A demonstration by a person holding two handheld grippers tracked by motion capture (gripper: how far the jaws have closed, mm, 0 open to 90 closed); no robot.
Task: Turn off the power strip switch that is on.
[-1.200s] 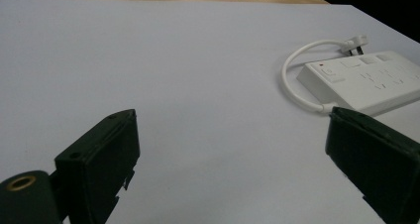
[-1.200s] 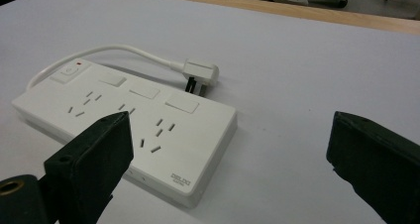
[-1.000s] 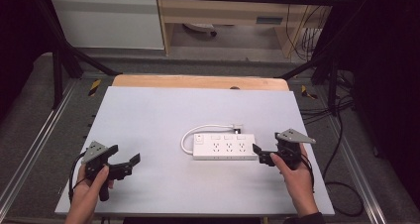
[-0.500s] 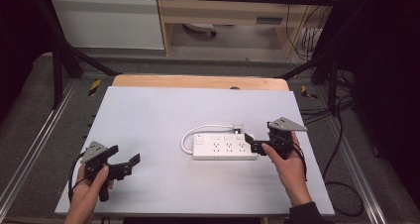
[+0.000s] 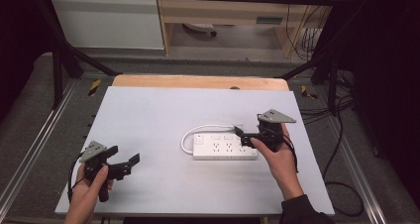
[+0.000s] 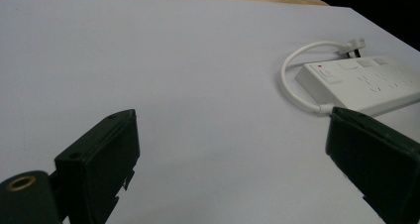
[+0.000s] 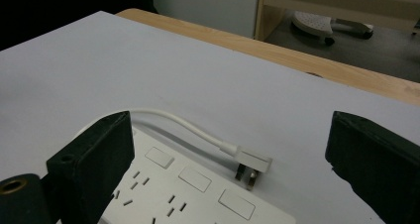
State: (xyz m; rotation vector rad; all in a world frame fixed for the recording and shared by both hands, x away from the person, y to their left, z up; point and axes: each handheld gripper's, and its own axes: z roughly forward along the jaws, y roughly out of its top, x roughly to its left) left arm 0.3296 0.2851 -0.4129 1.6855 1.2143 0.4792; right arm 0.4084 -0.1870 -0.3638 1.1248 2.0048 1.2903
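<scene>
A white power strip (image 5: 225, 147) lies flat, right of the middle of the white table (image 5: 148, 115). Its white cable (image 5: 185, 137) loops from the left end round the far side to a white plug (image 5: 239, 126) lying on the table. My right gripper (image 5: 242, 137) hovers open over the strip's right end, just by the plug. In the right gripper view the plug (image 7: 250, 164) and the strip (image 7: 188, 194) lie between the wide-apart jaws. My left gripper (image 5: 123, 155) is held open near the front left, well apart from the strip (image 6: 366, 83), with nothing between its jaws.
A wooden strip (image 5: 198, 81) edges the table's far side. Metal rails (image 5: 29, 159) run along both sides on grey floor. Cables (image 5: 346, 184) trail on the floor at the right. A white cabinet (image 5: 109, 21) and a wooden shelf unit (image 5: 237, 11) stand beyond.
My right gripper has moved away from me and a little left, from beside the strip's right end to above it near the plug. The left gripper has stayed put.
</scene>
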